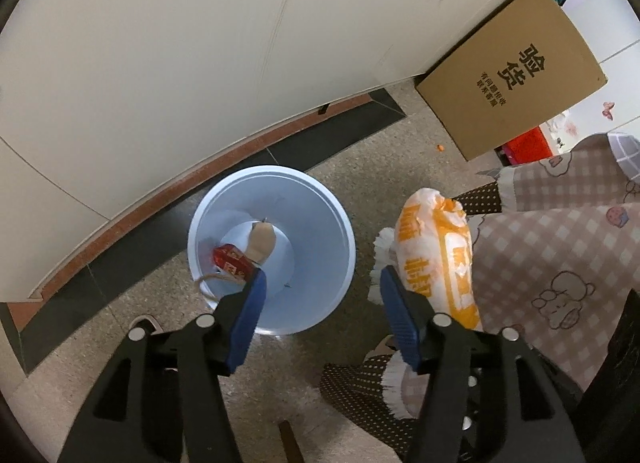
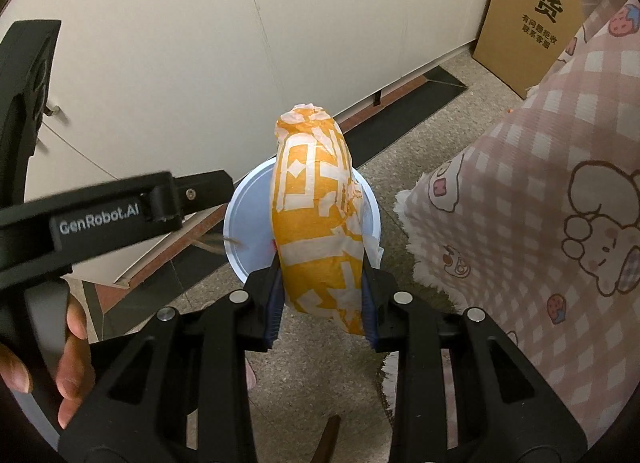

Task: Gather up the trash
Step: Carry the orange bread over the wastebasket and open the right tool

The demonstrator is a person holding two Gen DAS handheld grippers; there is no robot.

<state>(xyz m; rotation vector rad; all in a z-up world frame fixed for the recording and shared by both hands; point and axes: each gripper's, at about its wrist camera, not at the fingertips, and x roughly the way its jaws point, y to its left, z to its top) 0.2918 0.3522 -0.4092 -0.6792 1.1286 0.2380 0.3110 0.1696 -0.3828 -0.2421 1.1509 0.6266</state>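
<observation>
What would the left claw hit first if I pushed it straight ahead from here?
Likely the pale blue bin: the open left claw points down at its near right rim, so it would meet that rim or the inner wall. Depth is unclear. The orange wrapper sits just right of that line.

Your pale blue trash bin (image 1: pixel 320 223) stands upright on the floor, holding a red carton (image 1: pixel 231 266) and a tan paper scrap (image 1: pixel 262 243). Just beside the bin, above its rim, hangs your crumpled orange-and-white wrapper (image 2: pixel 316 215), lengthwise.
</observation>
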